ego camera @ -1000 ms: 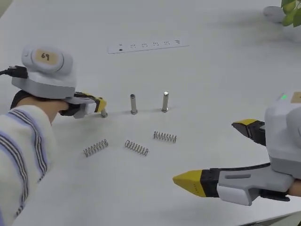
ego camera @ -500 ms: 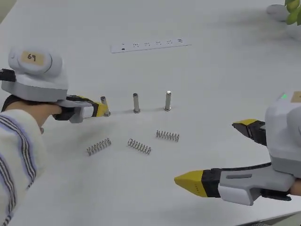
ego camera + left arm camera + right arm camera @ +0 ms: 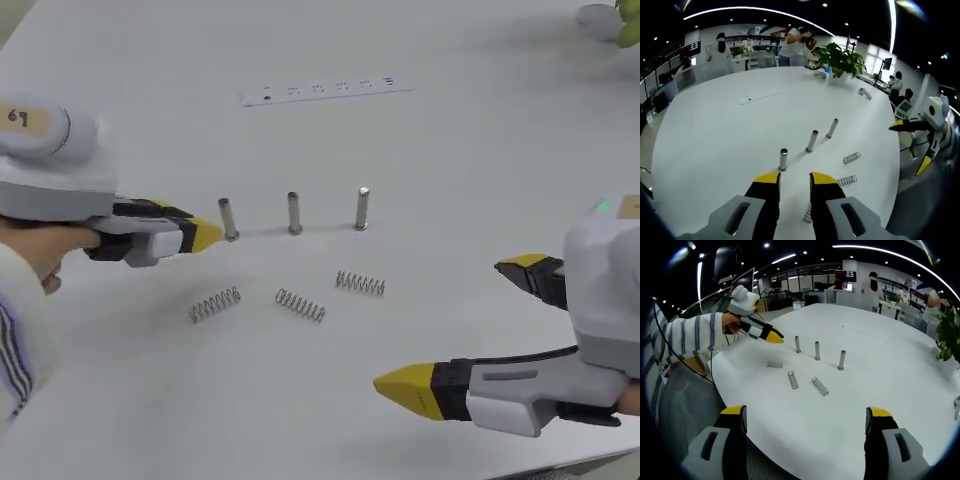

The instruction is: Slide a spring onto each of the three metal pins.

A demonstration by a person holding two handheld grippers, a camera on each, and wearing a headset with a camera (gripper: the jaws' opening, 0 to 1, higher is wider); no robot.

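Three coil springs (image 3: pixel 300 305) lie loose on the worktop (image 3: pixel 450 140), just in front of three bare upright metal pins (image 3: pixel 294 213). The left tool (image 3: pixel 205 235), narrowly parted and empty, is near the leftmost pin. The right tool (image 3: pixel 445 325) is spread wide and empty. The springs are probably light, squashy and apt to roll, so pinch gently at mid-coil.

left gripper (image 3: pixel 207 235): body chopped by left edge in head view, number label (image 3: pixel 20 118) half gone. right gripper (image 3: pixel 437 323): housing runs off right edge. plant (image 3: pixel 632 30) clipped at corner. nearest spring (image 3: pixel 807 215) partly behind own jaw in left gripper view.

Silver pins (image 3: pixel 294 213), wht table (image 3: pixel 480 150), blue-striped sleeve (image 3: pixel 695 337)
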